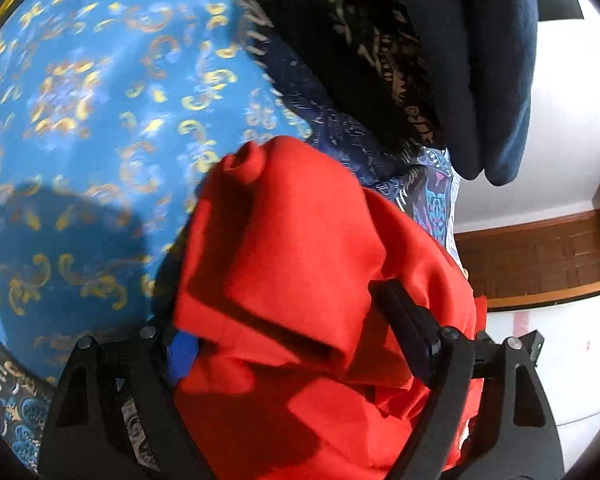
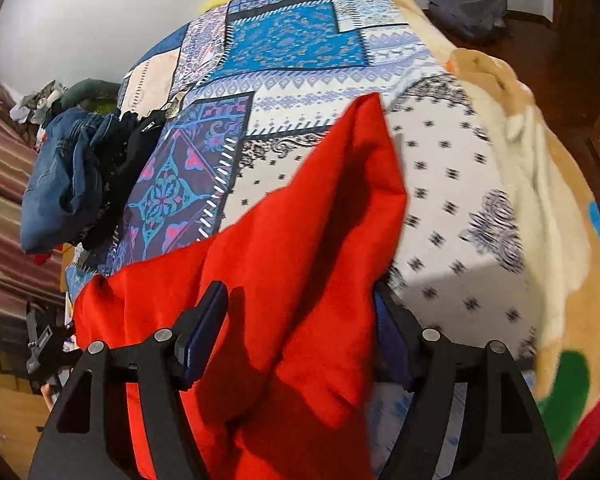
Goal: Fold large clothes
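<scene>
A large red garment (image 1: pixel 292 264) fills the space between the fingers of my left gripper (image 1: pixel 296 332). One blue pad (image 1: pixel 183 354) peeks out at its left, the other finger (image 1: pixel 404 320) lies against its right; the jaws stand wide with cloth bunched between them. In the right wrist view the same red garment (image 2: pixel 300 248) drapes up over the patterned bedspread (image 2: pixel 284 36). My right gripper (image 2: pixel 300 324) has the cloth between its fingers, also spread wide. Whether either one pinches the cloth is hidden.
A pile of dark clothes (image 1: pixel 440 60) lies on the bed ahead of the left gripper. Jeans and black garments (image 2: pixel 80 172) are heaped at the bed's left edge. A plush blanket (image 2: pixel 540 184) covers the right side. Wooden floor (image 2: pixel 560 60) lies beyond.
</scene>
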{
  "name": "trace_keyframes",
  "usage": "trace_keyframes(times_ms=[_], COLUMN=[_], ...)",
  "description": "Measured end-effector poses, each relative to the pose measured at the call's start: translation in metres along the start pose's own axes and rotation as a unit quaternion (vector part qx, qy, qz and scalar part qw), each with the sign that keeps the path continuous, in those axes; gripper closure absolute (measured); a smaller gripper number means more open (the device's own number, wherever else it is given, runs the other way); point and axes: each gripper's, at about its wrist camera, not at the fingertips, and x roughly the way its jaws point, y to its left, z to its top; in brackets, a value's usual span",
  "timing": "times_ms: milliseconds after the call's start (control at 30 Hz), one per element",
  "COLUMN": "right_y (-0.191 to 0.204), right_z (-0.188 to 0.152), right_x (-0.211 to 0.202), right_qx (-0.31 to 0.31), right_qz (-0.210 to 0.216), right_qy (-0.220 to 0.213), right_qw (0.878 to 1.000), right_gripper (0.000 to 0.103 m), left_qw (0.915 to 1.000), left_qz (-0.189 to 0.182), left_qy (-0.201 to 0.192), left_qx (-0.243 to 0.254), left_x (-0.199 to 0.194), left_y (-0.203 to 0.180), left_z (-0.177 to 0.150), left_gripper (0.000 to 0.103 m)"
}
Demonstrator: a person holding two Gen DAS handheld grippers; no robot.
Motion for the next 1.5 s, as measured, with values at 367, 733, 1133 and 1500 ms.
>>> trace_keyframes(times_ms=[367, 733, 1133, 1500], right_y=[0.013, 0.058, 0.011, -0.012], right_z=[-0.005, 0.012, 0.031, 0.032], right_x=[-0.004, -0.092, -0.057, -0.019], right_qx=[-0.021, -0.079, -0.031, -0.039], right_qz=[0.018, 0.04, -0.015, -0.092], right_qy=[-0.011, -0.141, -0.123, -0.057], right_qw=[1.0, 0.986, 0.992, 0.993], right_gripper=[0.083, 0.086, 0.086, 0.074], left_qw=[0.989, 0.9596, 0.9527, 0.9499], left_qz=[0.07, 0.032, 0.08, 0.14], left_qy=[-0.041, -0.132, -0.09, -0.059], left_qx=[0.124, 0.246, 0.279, 0.273], left_x=[-0.011, -0.077, -0.003, 0.026], left_y=[-0.069, -0.181, -0.186, -0.164], left_z=[0.002, 0.013, 0.037, 0.034], left_gripper=[0.089, 0.091, 0.091, 0.075])
